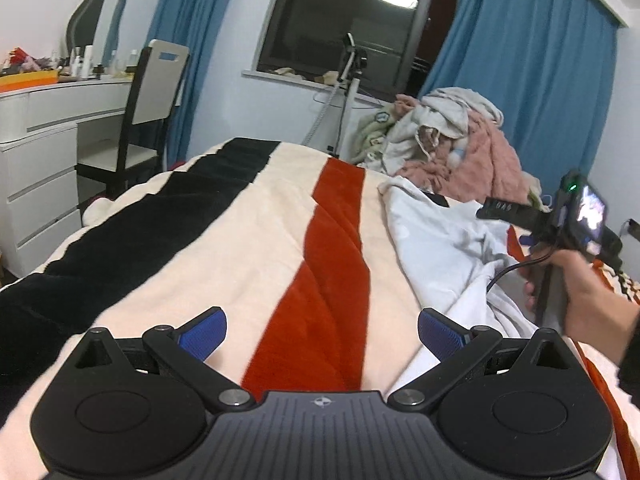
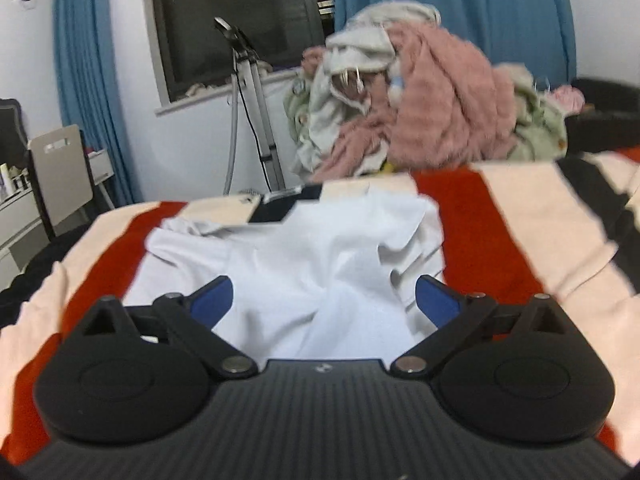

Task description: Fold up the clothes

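A crumpled white garment (image 2: 316,264) with a cream and black panel at its far end lies on the striped bed blanket (image 2: 492,240). My right gripper (image 2: 324,304) is open just above its near part, holding nothing. In the left wrist view the garment (image 1: 444,248) lies to the right. My left gripper (image 1: 322,334) is open over the blanket's (image 1: 256,240) red stripe, left of the garment, and empty. The right gripper's body (image 1: 576,220), held in a hand, shows at the right edge there; its fingers are hidden.
A heap of pink, grey and green clothes (image 2: 424,104) sits at the bed's far end. A garment steamer stand (image 2: 252,120) is by the window. A white dresser (image 1: 40,152) and a chair (image 1: 148,108) stand left of the bed.
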Demonstrator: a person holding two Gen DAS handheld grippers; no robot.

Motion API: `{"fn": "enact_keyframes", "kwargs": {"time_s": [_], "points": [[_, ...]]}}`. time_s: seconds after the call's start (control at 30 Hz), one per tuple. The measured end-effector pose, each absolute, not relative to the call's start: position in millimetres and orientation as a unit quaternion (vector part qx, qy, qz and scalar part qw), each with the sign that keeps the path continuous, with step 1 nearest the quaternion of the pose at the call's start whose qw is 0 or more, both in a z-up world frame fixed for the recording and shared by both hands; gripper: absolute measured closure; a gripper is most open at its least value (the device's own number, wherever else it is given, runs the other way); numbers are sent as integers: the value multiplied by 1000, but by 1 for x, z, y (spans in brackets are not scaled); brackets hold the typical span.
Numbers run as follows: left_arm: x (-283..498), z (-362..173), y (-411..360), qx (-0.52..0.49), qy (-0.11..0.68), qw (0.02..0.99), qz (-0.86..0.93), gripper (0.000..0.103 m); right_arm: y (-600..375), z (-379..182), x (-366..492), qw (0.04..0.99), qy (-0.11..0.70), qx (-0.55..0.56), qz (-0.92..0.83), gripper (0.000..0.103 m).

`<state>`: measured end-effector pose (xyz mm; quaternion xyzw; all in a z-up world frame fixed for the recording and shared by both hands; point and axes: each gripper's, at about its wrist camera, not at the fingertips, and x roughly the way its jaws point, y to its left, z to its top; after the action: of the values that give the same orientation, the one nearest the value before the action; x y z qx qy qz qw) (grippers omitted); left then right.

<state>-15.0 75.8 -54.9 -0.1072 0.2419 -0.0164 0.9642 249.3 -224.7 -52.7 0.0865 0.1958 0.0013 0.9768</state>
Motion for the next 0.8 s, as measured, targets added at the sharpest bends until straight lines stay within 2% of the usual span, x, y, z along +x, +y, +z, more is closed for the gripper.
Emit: {"fn": "enact_keyframes", "kwargs": {"time_s": [0.13,0.3,0.47,0.67,0.8], "points": [[-21,-50,76,-110,237,965,-28,0,-224,-24,195,982,174,71,7,4],[-30,-39,85,-130,244,960,-46,0,-226,10,89,985,156,70,19,4],[-46,-26,101,-174,260,949,-49,0,-230,30,-23,980,181,69,33,4],[-66,-27,116,-219,310,924,-46,1,-235,27,-133,978,180,102,31,4],[-73,-43,130,-271,357,893,-38,8,-247,13,-174,973,185,138,15,4]]}}
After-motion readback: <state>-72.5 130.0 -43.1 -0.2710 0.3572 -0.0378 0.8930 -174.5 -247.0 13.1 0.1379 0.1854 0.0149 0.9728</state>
